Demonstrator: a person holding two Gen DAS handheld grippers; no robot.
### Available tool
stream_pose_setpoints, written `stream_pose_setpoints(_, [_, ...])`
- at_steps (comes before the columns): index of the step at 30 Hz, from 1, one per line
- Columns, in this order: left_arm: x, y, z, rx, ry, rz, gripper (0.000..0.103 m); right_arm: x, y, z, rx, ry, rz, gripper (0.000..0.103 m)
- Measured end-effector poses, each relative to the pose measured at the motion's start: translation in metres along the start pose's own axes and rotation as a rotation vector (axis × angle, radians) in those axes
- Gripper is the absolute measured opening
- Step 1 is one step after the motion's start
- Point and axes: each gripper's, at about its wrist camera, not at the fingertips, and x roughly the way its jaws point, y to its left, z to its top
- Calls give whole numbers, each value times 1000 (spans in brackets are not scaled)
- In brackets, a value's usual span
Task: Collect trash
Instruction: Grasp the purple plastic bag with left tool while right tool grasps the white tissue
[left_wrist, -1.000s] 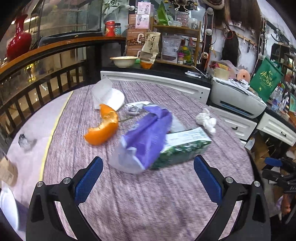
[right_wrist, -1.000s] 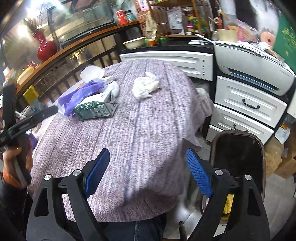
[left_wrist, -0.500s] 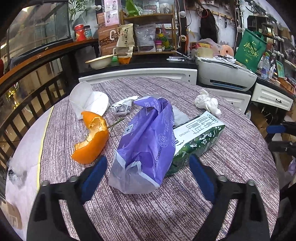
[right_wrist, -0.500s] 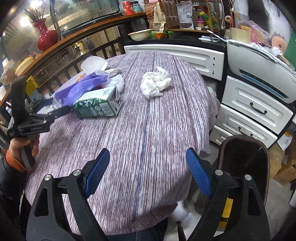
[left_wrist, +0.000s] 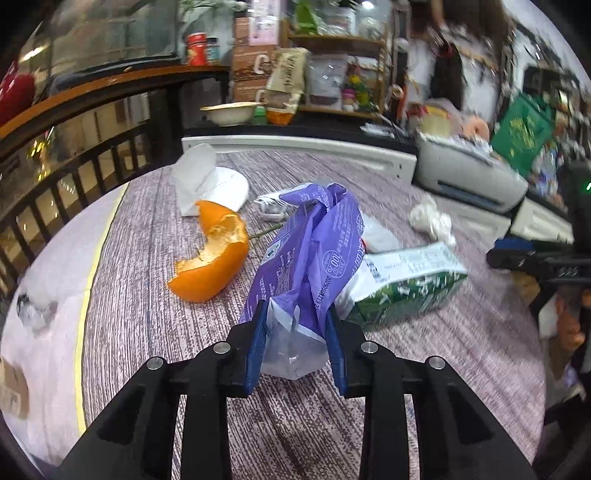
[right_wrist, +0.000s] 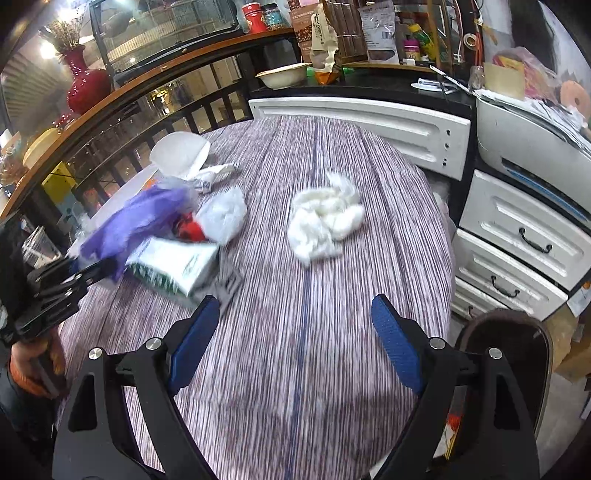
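We are closing our left gripper (left_wrist: 295, 345) jaws on the purple bag's (left_wrist: 314, 254) near end, its length running away from us; right gripper (right_wrist: 293, 343) jaws spread, empty

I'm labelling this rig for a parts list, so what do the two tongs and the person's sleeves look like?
Both tongs are alike: black angular plastic arms with silver bolt heads and blue textured pads. The left tongs and the right tongs show no cables or printed markings. By the left tongs, the right view shows an orange cuff on a dark sleeve.
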Motion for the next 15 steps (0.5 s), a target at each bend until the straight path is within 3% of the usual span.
stream_pose_setpoints(5, [-20,1,5,-61,-65,-11,30,31,0,24,-28,33,-58,83])
stream_pose_setpoints(8, [-24,-5,5,-64,-79,-9,30,50,0,35,-50,58,-95,75])
stream_pose_setpoints(11, [-25,-10,4,-73,-87,1,30,68,-4,40,-61,99,-125,61])
stream_pose_setpoints(15, [-27,-10,3,-115,-104,-28,30,68,-8,40,-68,92,-153,29])
